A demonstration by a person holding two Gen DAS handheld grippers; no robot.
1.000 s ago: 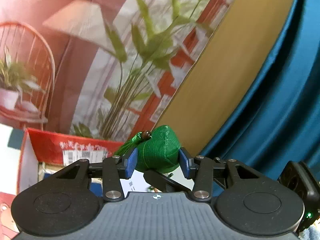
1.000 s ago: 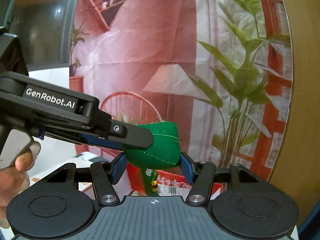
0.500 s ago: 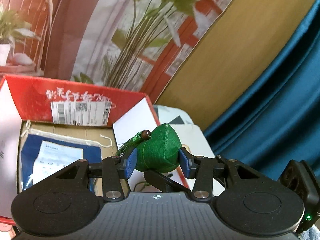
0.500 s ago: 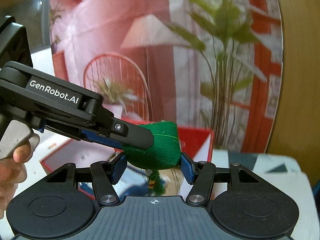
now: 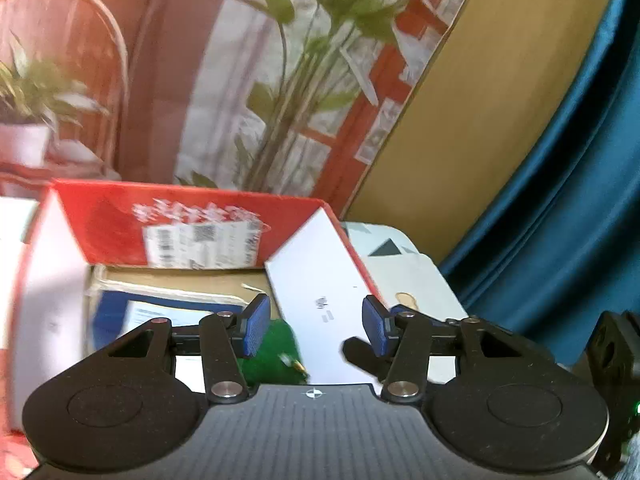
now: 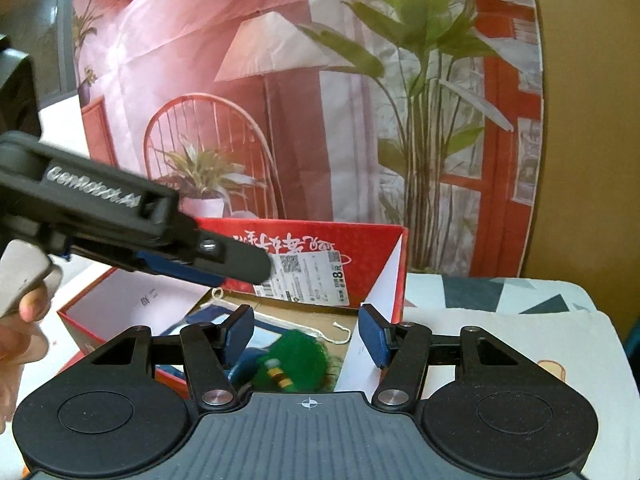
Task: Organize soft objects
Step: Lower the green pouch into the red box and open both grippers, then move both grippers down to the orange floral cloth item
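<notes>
Two handheld grippers are hovering over an open red cardboard box that is sitting on a pale worktop with a grey triangle pattern.

In the right wrist view, the right gripper is pointing down into the box with its blue-padded fingers standing apart and nothing between them. A green stuffed pouch, with a small bead and a yellow-and-black band at its tassel end, is lying loose inside the box, just below the gap between the fingers and touching neither pad. It is blurred, so its exact resting place is hard to tell. At 9 o'clock, the left gripper is reaching in from the side, with a person's hand on its handle at the left edge.

In the left wrist view, the left gripper is opening its fingers, and no object is between them. The green pouch is showing at 7 o'clock from the gap, beside the left pad and low inside the box, also blurred. A blue packet with a white label is lying on the box floor at 9 o'clock. A white inner flap of the box is leaning at 12 o'clock.

Behind the box, a printed backdrop is showing a chair, a lamp and leafy plants. A teal curtain is hanging at 3 o'clock in the left view.
</notes>
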